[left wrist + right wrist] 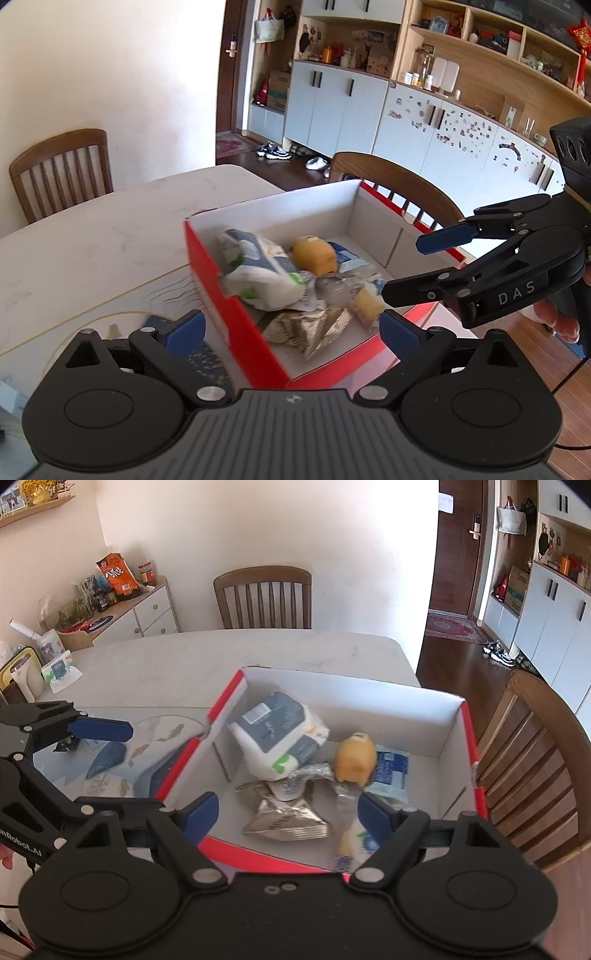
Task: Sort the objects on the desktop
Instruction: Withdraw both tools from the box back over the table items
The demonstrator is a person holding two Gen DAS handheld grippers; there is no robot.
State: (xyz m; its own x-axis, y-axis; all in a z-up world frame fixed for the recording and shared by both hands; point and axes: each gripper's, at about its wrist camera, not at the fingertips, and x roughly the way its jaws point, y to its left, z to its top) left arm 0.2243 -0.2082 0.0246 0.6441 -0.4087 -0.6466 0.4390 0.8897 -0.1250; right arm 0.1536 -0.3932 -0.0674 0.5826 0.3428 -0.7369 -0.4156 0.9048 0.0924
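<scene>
Over box (454, 731), both grippers (wide, empty)

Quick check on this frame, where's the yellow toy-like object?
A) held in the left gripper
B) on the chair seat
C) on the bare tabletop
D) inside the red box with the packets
D: the yellow object sits inside the red box among the packets, next to the white-and-blue pack; both the left gripper and the right gripper are open with nothing held.
</scene>
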